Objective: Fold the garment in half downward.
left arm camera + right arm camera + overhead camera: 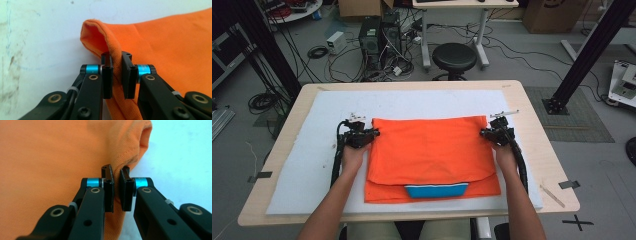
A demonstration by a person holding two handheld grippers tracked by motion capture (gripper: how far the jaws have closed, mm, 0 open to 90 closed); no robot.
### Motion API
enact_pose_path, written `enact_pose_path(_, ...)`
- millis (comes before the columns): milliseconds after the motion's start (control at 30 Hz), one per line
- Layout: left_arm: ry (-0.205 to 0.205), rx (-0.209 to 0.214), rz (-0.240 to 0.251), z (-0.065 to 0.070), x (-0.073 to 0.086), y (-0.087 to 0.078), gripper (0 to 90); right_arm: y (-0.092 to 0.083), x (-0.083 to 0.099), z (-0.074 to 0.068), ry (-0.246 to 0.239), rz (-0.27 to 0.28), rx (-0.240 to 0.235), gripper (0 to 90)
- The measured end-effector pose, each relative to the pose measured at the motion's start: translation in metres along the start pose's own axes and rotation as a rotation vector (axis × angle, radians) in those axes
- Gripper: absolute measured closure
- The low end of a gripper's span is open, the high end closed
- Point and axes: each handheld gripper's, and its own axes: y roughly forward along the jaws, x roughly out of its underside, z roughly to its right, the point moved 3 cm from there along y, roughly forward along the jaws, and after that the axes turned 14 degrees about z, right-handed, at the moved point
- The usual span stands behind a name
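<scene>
Cloth edge point(117, 50) hidden between left tool point(117, 75) pads (folded orange fabric)

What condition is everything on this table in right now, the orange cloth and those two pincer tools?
Orange garment: folded flat, blue collar showing at its near edge, both far corners pinched.
Left gripper: shut on the garment's left far corner.
Right gripper: shut on the right far corner.
White mat: flat, stained.

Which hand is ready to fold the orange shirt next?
Probably neither alone. The left gripper pinches the shirt's far left corner, and the right gripper pinches its far right corner. Both sit level at the far edge, so the fold likely needs both together.
</scene>
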Motion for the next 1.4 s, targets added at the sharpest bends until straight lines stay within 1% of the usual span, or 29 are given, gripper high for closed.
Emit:
enact_pose_path(100, -0.002, -0.006, -0.008, 0.001, -0.005, 0.008, 81.0, 0.001, -0.005, 0.005, -0.001, 0.011, 0.017, 84.7)
enact_pose_path(133, 0.000, -0.010, -0.003, 0.003, -0.008, 0.011, 81.1, 0.002, -0.006, 0.007, 0.001, 0.013, 0.025, 84.7)
enact_pose_path(167, -0.002, -0.010, 0.018, 0.004, -0.010, 0.014, 81.0, 0.003, -0.007, 0.009, 0.005, 0.015, 0.031, 84.7)
enact_pose_path(200, -0.009, -0.012, 0.024, 0.005, -0.011, 0.017, 81.1, 0.004, -0.008, 0.010, 0.013, 0.020, 0.042, 84.7)
enact_pose_path(233, -0.012, -0.013, 0.007, 0.004, -0.012, 0.020, 81.1, 0.005, -0.009, 0.012, 0.011, 0.023, 0.050, 84.7)
enact_pose_path(267, -0.016, -0.010, 0.007, 0.004, -0.013, 0.023, 81.1, 0.006, -0.010, 0.014, 0.019, 0.024, 0.056, 84.7)
enact_pose_path(333, -0.041, -0.007, 0.021, 0.004, -0.017, 0.029, 81.0, 0.009, -0.012, 0.017, 0.014, 0.029, 0.075, 84.7)
enact_pose_path(367, -0.045, -0.006, 0.021, 0.004, -0.018, 0.031, 81.0, 0.011, -0.013, 0.018, 0.011, 0.029, 0.082, 84.7)
enact_pose_path(433, -0.029, -0.012, 0.034, 0.005, -0.018, 0.033, 80.9, 0.013, -0.014, 0.020, 0.013, 0.035, 0.086, 84.6)
enact_pose_path(467, -0.024, -0.016, 0.026, 0.005, -0.017, 0.034, 80.7, 0.014, -0.014, 0.022, 0.012, 0.042, 0.085, 84.5)
enact_pose_path(500, -0.028, -0.021, 0.016, 0.004, -0.015, 0.035, 80.1, 0.015, -0.014, 0.023, 0.010, 0.043, 0.079, 84.2)
enact_pose_path(533, -0.034, -0.024, 0.006, 0.002, -0.014, 0.034, 78.7, 0.016, -0.014, 0.023, 0.007, 0.048, 0.081, 82.8)
enact_pose_path(567, -0.041, -0.032, 0.006, 0.001, -0.013, 0.034, 74.3, 0.017, -0.013, 0.023, 0.011, 0.049, 0.081, 78.4)
enact_pose_path(600, -0.046, -0.037, 0.006, 0.000, -0.012, 0.033, 67.1, 0.017, -0.013, 0.023, 0.016, 0.051, 0.087, 70.1)
enact_pose_path(633, -0.055, -0.037, 0.002, 0.000, -0.012, 0.030, 60.7, 0.016, -0.013, 0.024, 0.018, 0.054, 0.095, 64.1)
enact_pose_path(667, -0.054, -0.032, 0.008, 0.000, -0.012, 0.027, 56.6, 0.013, -0.013, 0.026, 0.045, 0.068, 0.089, 59.2)
enact_pose_path(700, -0.045, -0.029, 0.019, 0.000, -0.012, 0.023, 55.0, 0.010, -0.013, 0.028, 0.064, 0.081, 0.079, 56.2)
enact_pose_path(800, -0.023, -0.022, 0.040, 0.000, -0.010, 0.010, 52.3, -0.002, -0.012, 0.030, 0.084, 0.118, 0.074, 53.1)
enact_pose_path(867, -0.021, -0.014, 0.049, 0.000, -0.009, 0.004, 50.5, -0.010, -0.009, 0.032, 0.100, 0.121, 0.070, 51.8)
enact_pose_path(967, -0.026, 0.013, 0.075, 0.001, -0.008, -0.006, 46.3, -0.019, -0.002, 0.032, 0.113, 0.124, 0.053, 48.5)
enact_pose_path(1000, -0.037, 0.022, 0.091, 0.002, -0.007, -0.010, 42.6, -0.022, 0.000, 0.031, 0.112, 0.115, 0.048, 46.8)
enact_pose_path(1033, -0.032, 0.033, 0.109, 0.004, -0.006, -0.015, 39.0, -0.025, 0.003, 0.030, 0.106, 0.109, 0.045, 45.5)
enact_pose_path(1067, -0.024, 0.034, 0.117, 0.005, -0.005, -0.017, 34.8, -0.029, 0.006, 0.027, 0.089, 0.102, 0.038, 45.1)
enact_pose_path(1133, -0.017, 0.046, 0.130, 0.008, -0.003, -0.024, 28.2, -0.034, 0.011, 0.023, 0.056, 0.105, 0.032, 45.5)
enact_pose_path(1167, -0.020, 0.050, 0.133, 0.009, -0.002, -0.027, 26.2, -0.038, 0.014, 0.020, 0.047, 0.096, 0.029, 46.7)
enact_pose_path(1200, -0.014, 0.057, 0.130, 0.010, 0.000, -0.030, 25.9, -0.040, 0.018, 0.016, 0.045, 0.076, 0.019, 48.4)
enact_pose_path(1267, -0.004, 0.052, 0.129, 0.014, 0.003, -0.036, 25.9, -0.046, 0.027, 0.010, 0.037, 0.048, -0.001, 53.2)
enact_pose_path(1300, -0.003, 0.051, 0.129, 0.015, 0.005, -0.038, 26.0, -0.048, 0.034, 0.007, 0.039, 0.034, -0.018, 57.2)
enact_pose_path(1400, 0.000, 0.049, 0.119, 0.017, 0.010, -0.043, 26.7, -0.051, 0.046, 0.003, 0.029, 0.000, -0.031, 63.2)
